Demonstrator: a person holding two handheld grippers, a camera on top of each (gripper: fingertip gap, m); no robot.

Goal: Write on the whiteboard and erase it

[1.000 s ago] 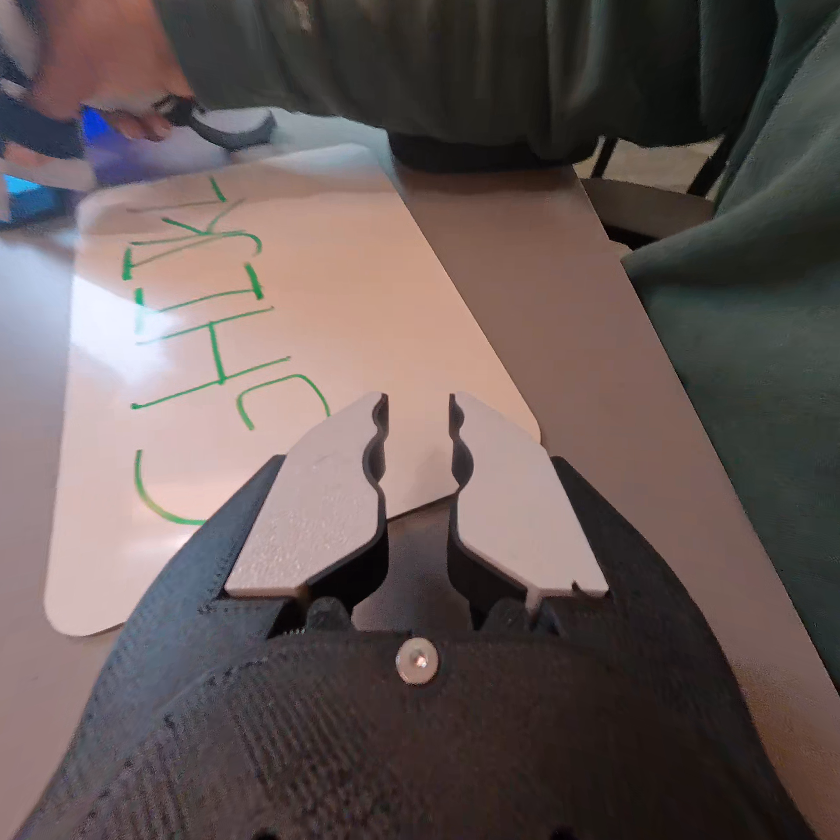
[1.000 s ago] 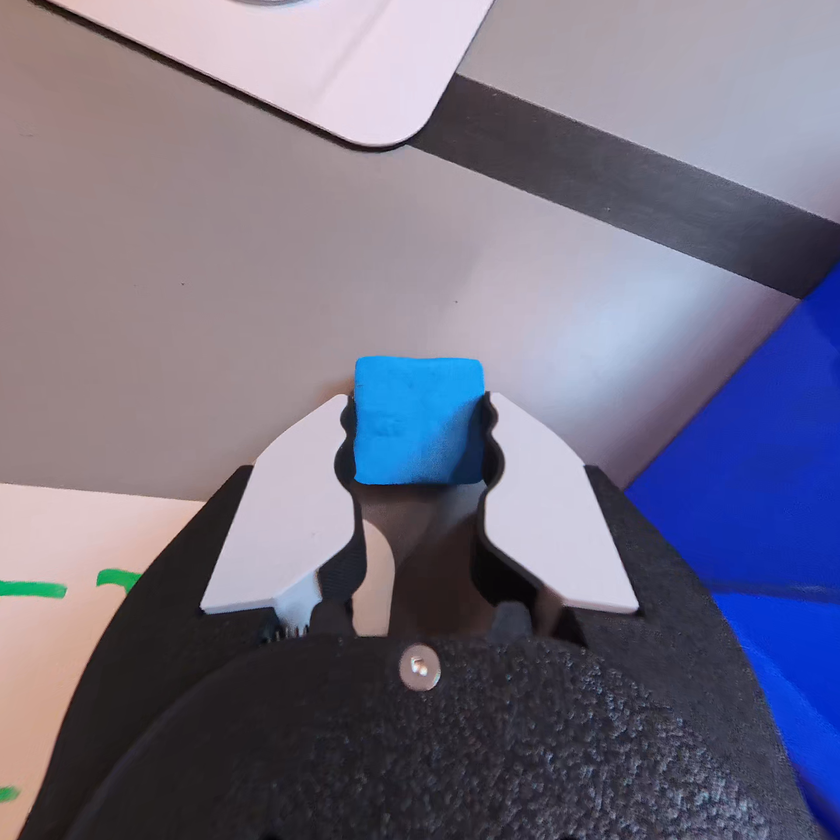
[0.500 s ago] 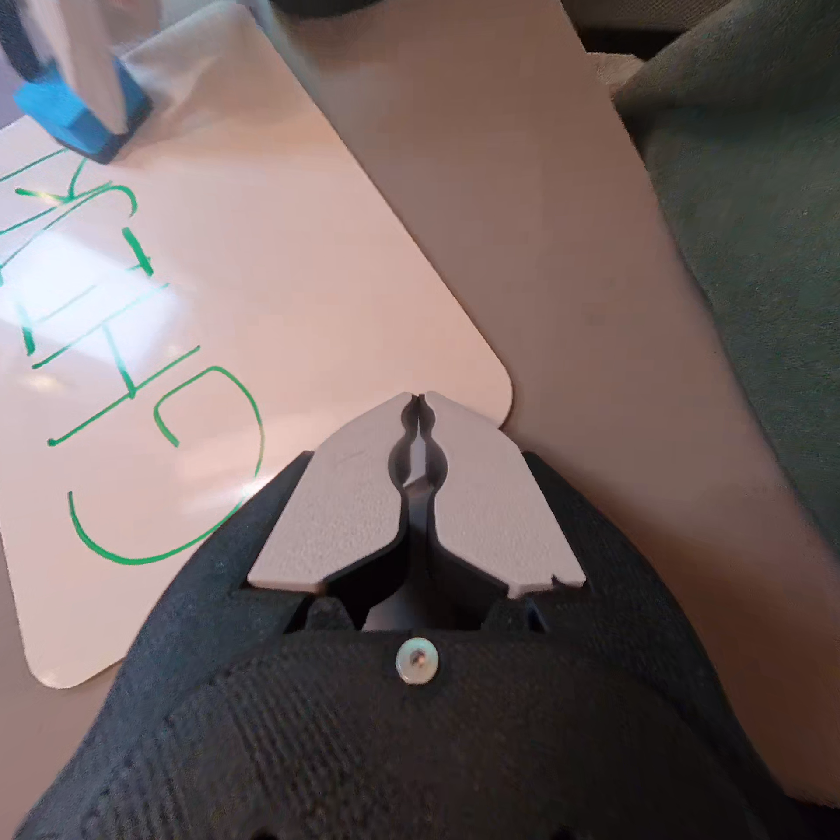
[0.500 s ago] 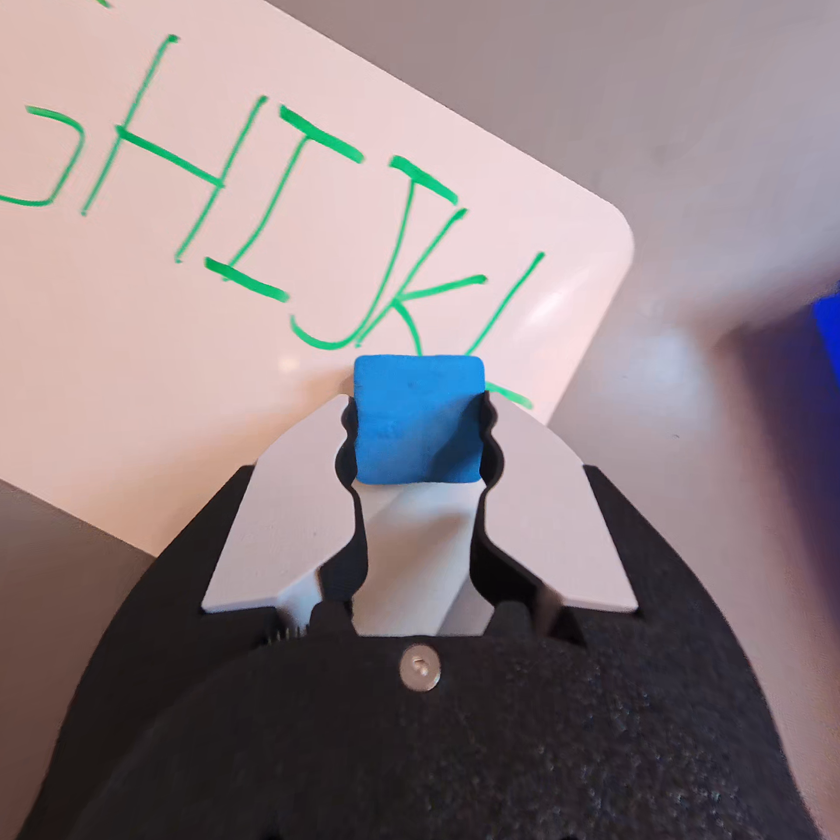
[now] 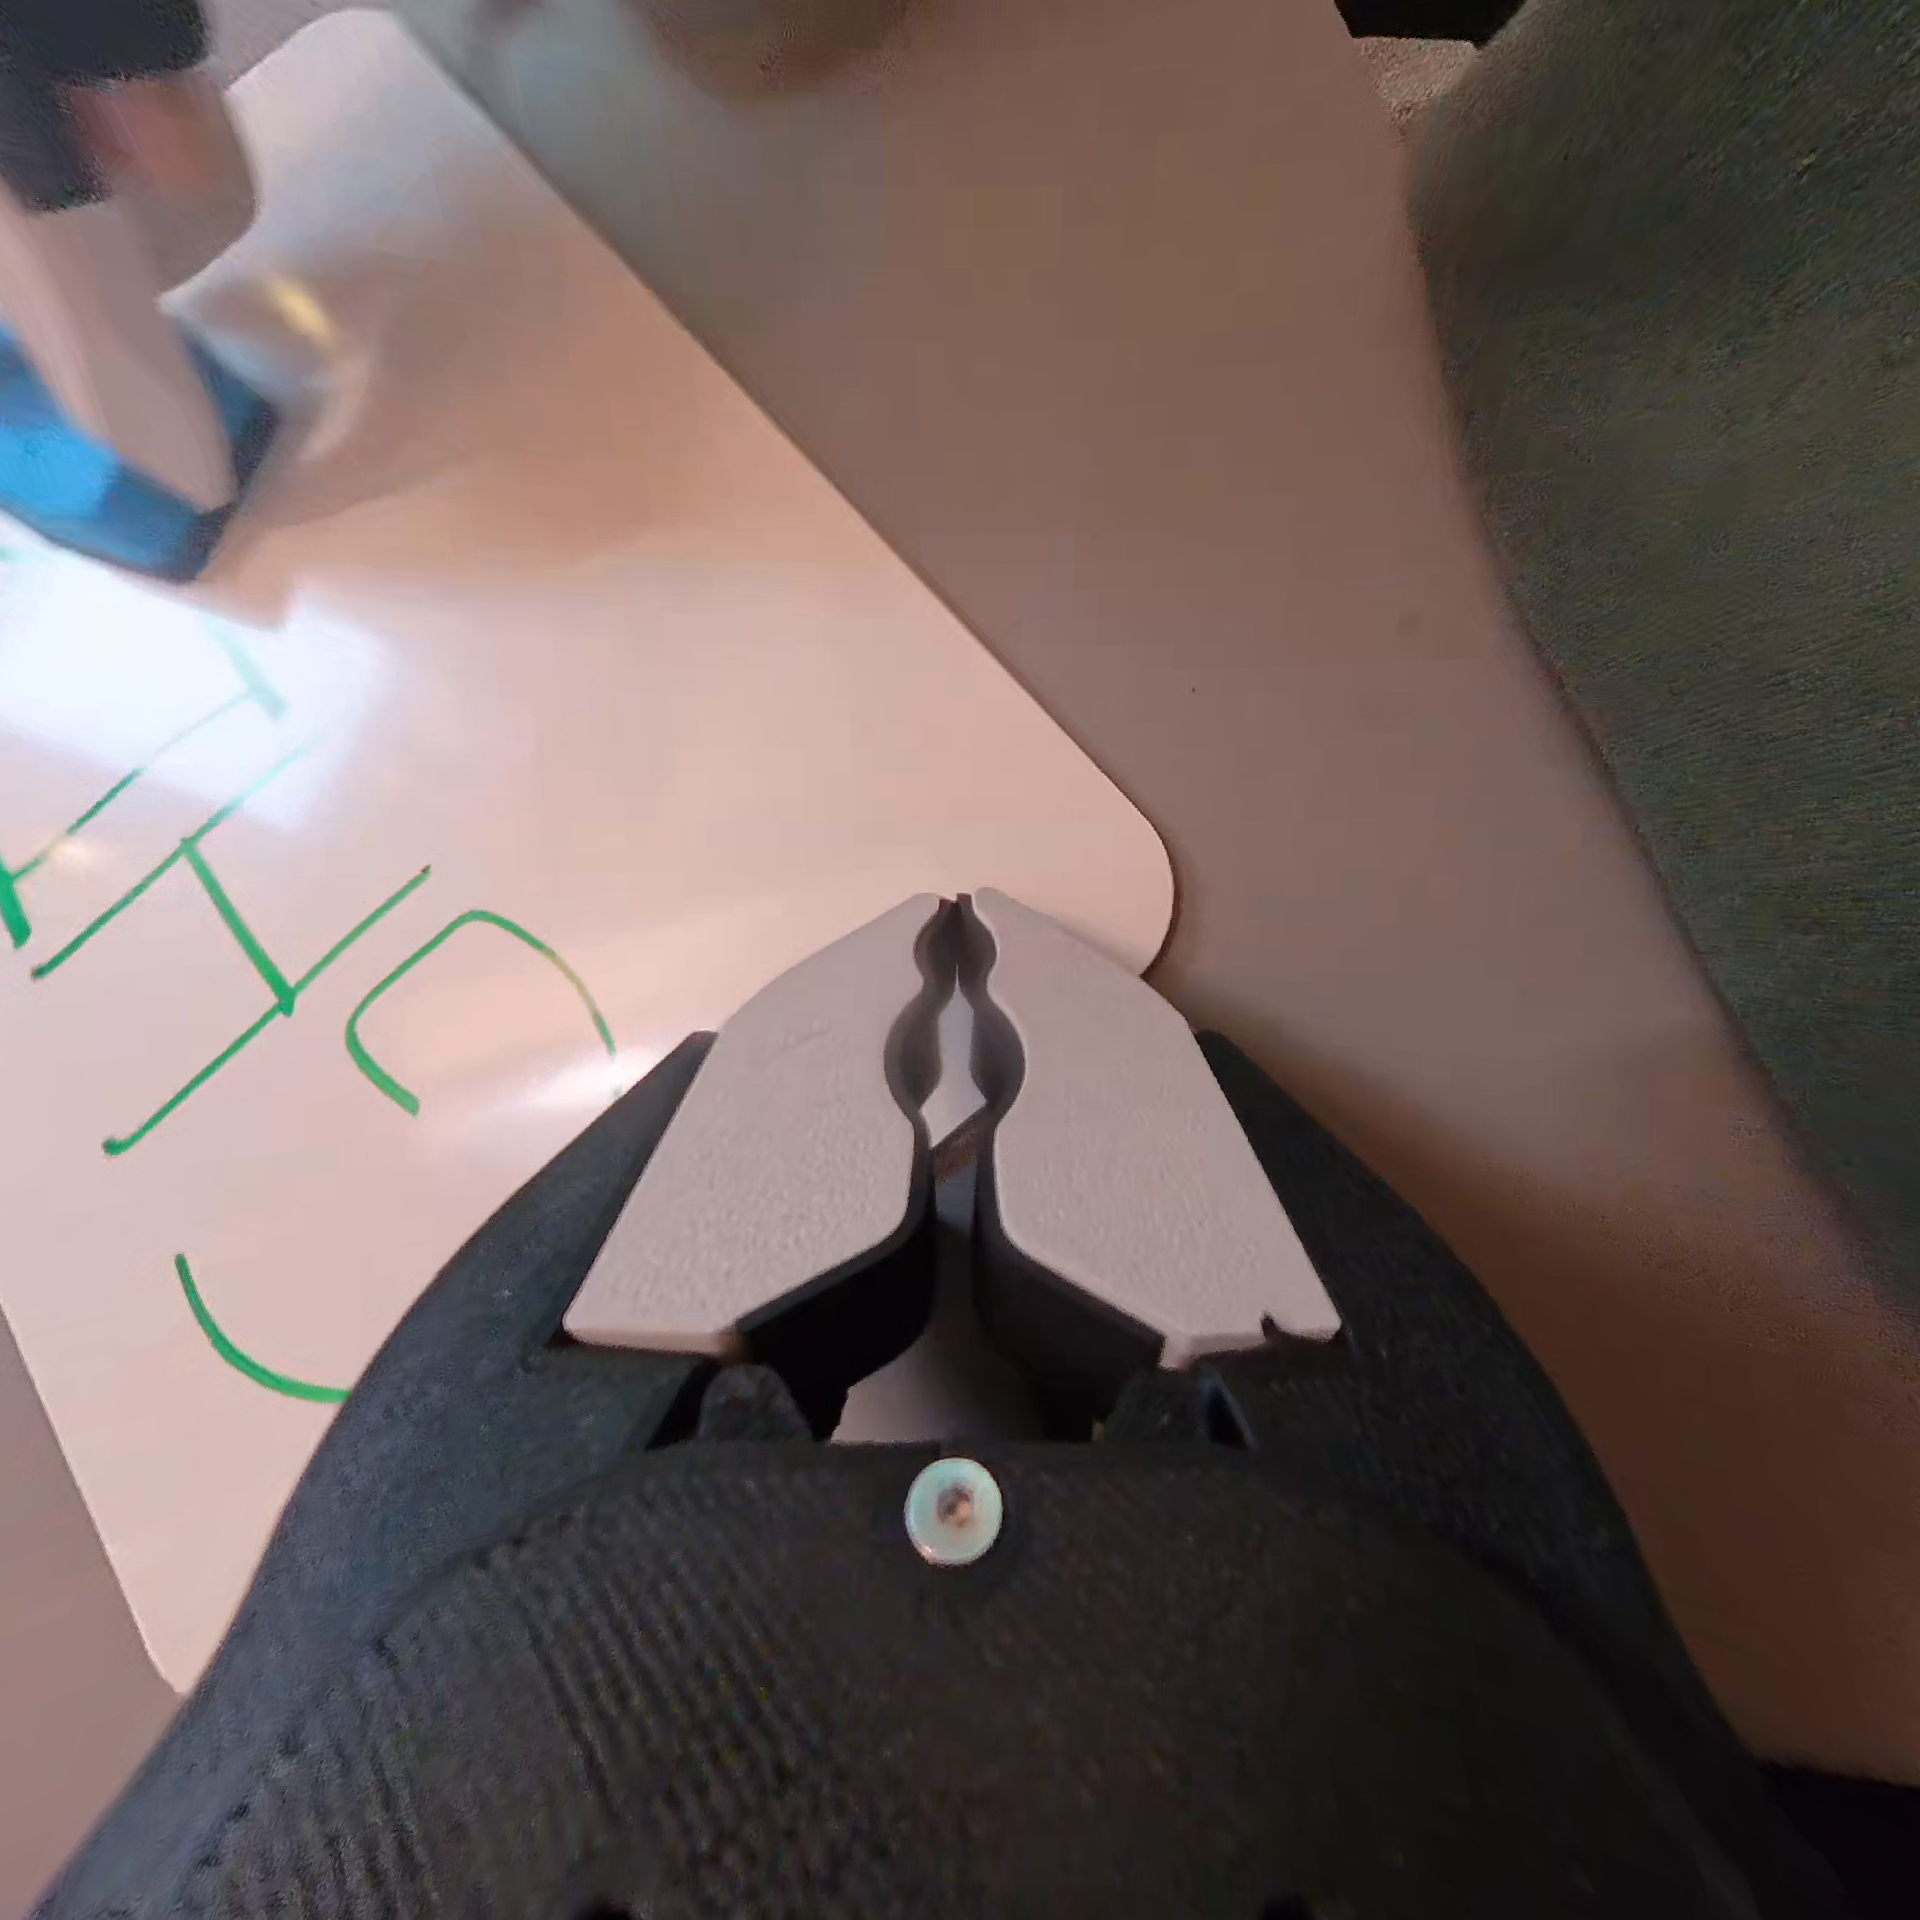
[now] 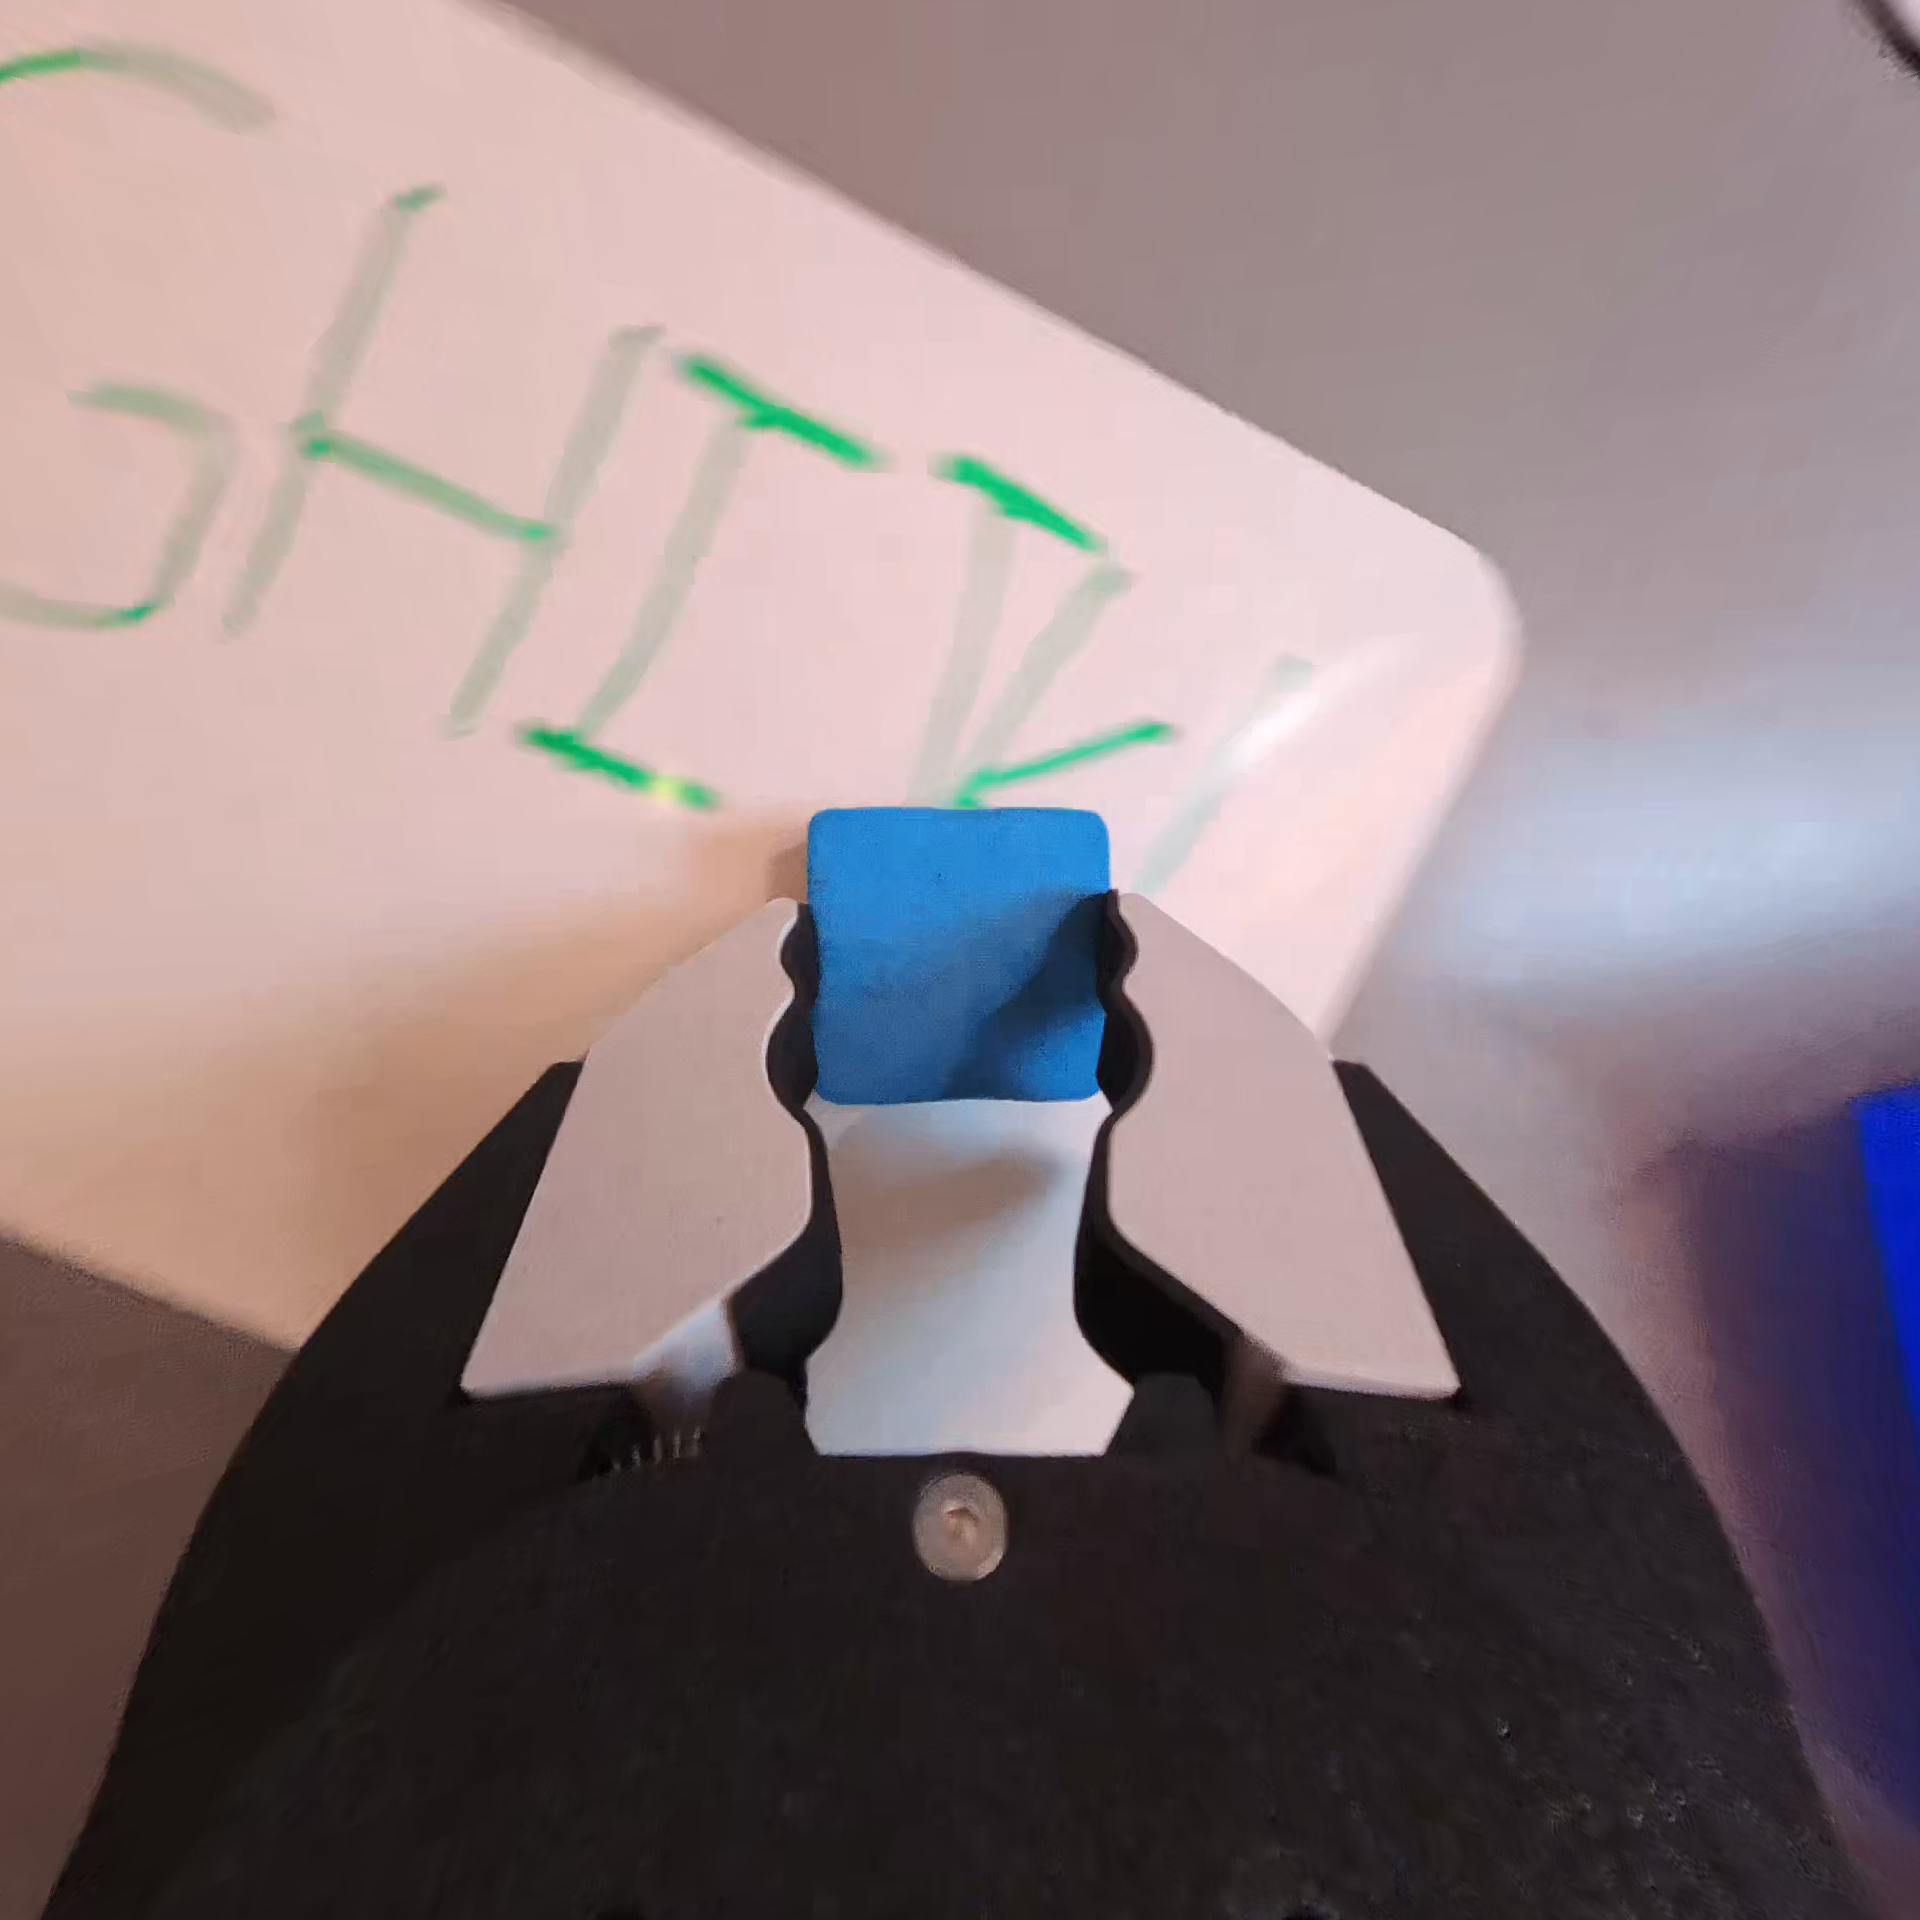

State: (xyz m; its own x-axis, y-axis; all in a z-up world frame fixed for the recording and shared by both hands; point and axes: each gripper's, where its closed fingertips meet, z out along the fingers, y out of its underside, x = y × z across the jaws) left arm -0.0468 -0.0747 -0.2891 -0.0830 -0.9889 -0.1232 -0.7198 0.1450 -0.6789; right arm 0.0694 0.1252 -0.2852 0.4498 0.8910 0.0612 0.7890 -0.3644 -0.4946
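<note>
Right wrist view looks down along my right gripper, whose fingers are clenched on a blue eraser block, gripped by its two sides near the tips. The eraser's front end sits over the whiteboard, at the lower edge of the green marker writing, close to the board's rounded right-hand corner. Much of that writing looks pale and streaked here, though the picture is blurred, so I cannot tell whether the strokes are smeared or only blurred. Whether the eraser actually presses on the board I cannot tell from this angle. The whiteboard lies flat on a grey desk, and a blurred blue shape shows at the right edge.

From the left wrist view, my left gripper has its fingers pressed together at the tips with nothing between them, poised just at the board's near rounded corner. Green strokes run across the whiteboard to the left. Farther off at the upper left, blurred, my right gripper holds the blue eraser down at the board. A dark green sleeve or garment fills the right side beyond the desk edge.
</note>
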